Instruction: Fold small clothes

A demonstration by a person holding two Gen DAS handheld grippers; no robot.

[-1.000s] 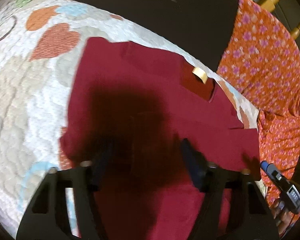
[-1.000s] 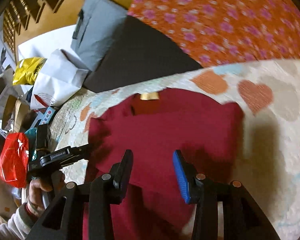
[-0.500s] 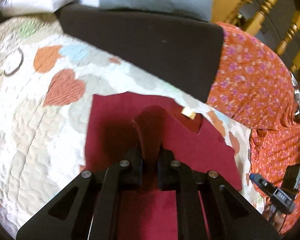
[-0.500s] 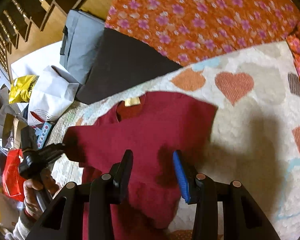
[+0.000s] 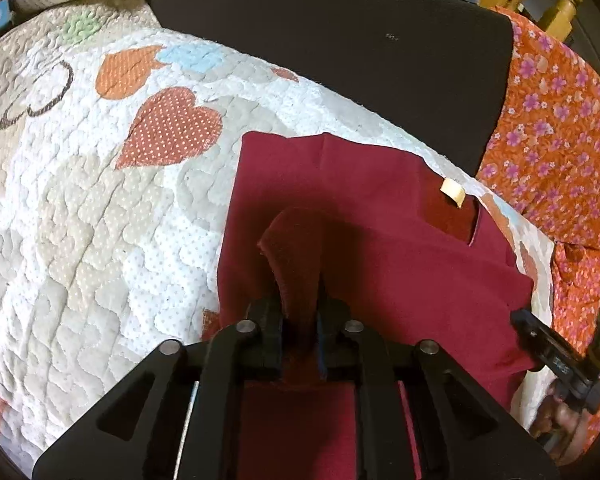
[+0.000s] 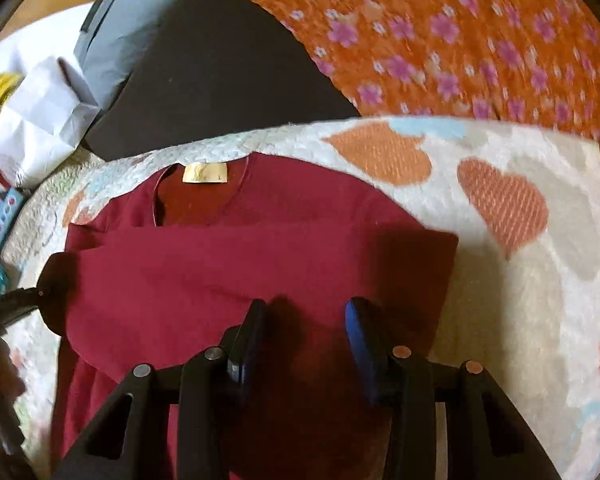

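the heart-print quilt [image 5: 100, 208] covers the bed and carries everything; beyond its far edge sit a dark cushion [image 5: 340, 40] and an orange floral cloth [image 5: 560, 140]. the maroon shirt [image 6: 228, 272] lies flat on the quilt, neckline at the far end with its pale neck label [image 6: 205, 172] facing up, so the long axis of the garment runs from the tools outward toward the cushion. in the right wrist view a layer of the shirt is laid crosswise over the chest below the neckline, with its upper edge running side to side. the left tool [image 5: 300, 312] is closed on a raised pinch of shirt cloth, which stands up between the jaws as a hump while the rest of the shirt stays down. the right tool [image 6: 304, 336] is open and holds nothing; its jaws are parted above the lower body of the shirt, and contact cannot be told. key relation: both tools sit at the hem end and the neckline lies straight ahead of both. judgement: the left tool is the one engaged, so the next fold likely carries its pinched cloth along or across that axis. risk: a single pinch may drag the lower layer and skew the fold.
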